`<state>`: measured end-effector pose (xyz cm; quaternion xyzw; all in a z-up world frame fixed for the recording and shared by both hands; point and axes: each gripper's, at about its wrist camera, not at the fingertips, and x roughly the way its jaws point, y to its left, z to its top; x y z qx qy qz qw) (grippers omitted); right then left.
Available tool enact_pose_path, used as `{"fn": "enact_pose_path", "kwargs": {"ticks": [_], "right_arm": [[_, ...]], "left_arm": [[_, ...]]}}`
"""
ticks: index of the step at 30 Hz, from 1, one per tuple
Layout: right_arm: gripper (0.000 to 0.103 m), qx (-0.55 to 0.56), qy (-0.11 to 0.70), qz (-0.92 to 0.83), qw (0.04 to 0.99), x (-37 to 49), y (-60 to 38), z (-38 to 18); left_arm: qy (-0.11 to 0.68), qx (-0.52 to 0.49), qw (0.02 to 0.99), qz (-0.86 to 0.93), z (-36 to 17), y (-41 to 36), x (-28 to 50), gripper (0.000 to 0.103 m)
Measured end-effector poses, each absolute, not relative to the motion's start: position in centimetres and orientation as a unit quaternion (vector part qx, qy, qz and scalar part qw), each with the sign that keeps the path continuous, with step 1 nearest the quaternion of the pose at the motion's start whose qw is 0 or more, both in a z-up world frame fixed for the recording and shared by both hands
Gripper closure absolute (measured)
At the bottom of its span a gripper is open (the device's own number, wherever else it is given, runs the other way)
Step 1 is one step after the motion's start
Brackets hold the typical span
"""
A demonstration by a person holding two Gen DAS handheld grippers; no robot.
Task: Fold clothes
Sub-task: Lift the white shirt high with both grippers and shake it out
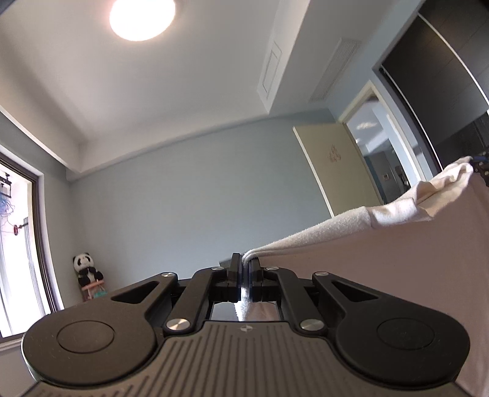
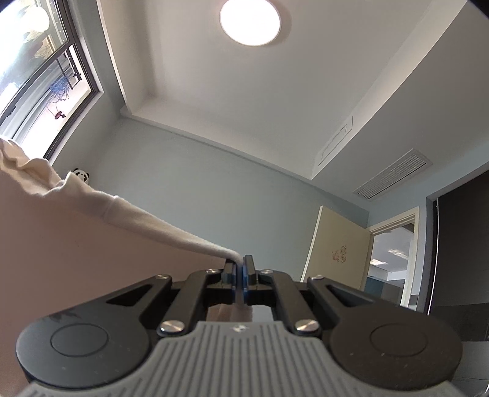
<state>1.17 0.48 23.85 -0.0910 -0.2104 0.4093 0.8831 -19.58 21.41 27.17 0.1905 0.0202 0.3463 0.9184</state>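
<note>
A pale cream garment (image 1: 397, 250) hangs stretched between both grippers, held up in the air. My left gripper (image 1: 245, 265) is shut on one top corner of it; the cloth runs off to the right and down. In the left wrist view the right gripper (image 1: 481, 166) shows at the far right edge, holding the other corner. My right gripper (image 2: 240, 268) is shut on that corner of the garment (image 2: 91, 244), which runs off to the left and down. Both cameras tilt up toward the ceiling.
A blue-grey wall (image 1: 183, 198), a round ceiling lamp (image 2: 250, 21), a window (image 1: 15, 244) at left, a panda toy (image 1: 85, 268) on a small stool, a cream open door (image 2: 336, 247) and a dark wardrobe (image 1: 443, 91) at right.
</note>
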Motion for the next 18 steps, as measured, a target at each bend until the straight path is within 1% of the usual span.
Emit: {"fn": "enact_pose_path", "kwargs": {"ticks": [5,11,14,18], "right_arm": [[0.098,-0.121,-0.141,0.425,0.886,4.4,5.1,19.4],[0.098,-0.167,-0.024,0.437,0.884,10.8,12.9,10.1],[0.098,-0.187,0.037,0.441,0.877,14.2,16.8,5.3],[0.098,-0.201,0.084,0.439,0.872,18.1,21.8,0.4]], "left_arm": [[0.128,0.176,0.913,0.345,21.0,26.4,-13.1,0.101],[0.243,0.123,0.906,0.323,11.0,34.0,-5.8,0.101],[0.279,0.1,0.901,0.317,7.7,37.8,-2.0,0.1],[0.299,0.084,0.892,0.329,4.2,42.7,2.4,0.1]]}}
